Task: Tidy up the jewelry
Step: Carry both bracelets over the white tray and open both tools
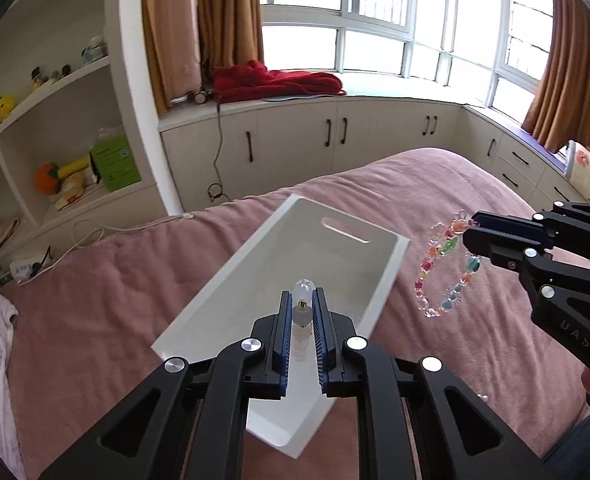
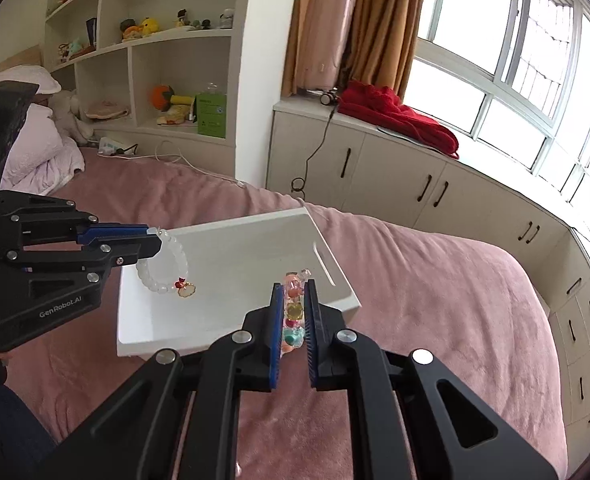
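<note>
A pink bed (image 1: pixel 435 184) carries a white tray (image 1: pixel 255 280), which serves as the landmark here. Beyond the tray runs a row of pale cabinets (image 1: pixel 295 136) under a bay window (image 1: pixel 375 8) with tan curtains; a red cloth (image 1: pixel 275 80) lies on the cabinet top. Left of the tray stand white shelves (image 1: pixel 55 120) with toys and a green box (image 1: pixel 115 164).

The tray's floor looks bare; nothing can be seen lying in it.

The left gripper (image 1: pixel 302 300) hangs above the tray's near half, angled down, its jaws pinching a white bracelet (image 2: pixel 163 268) of milky beads with a small gold charm; the loop dangles over the tray's left end in the right wrist view. The right gripper (image 2: pixel 293 294) hangs just right of the tray, near its right rim, also angled down, clamped on a coloured bracelet (image 1: pixel 443 268) whose loop dangles above the bedcover beside the tray.
</note>
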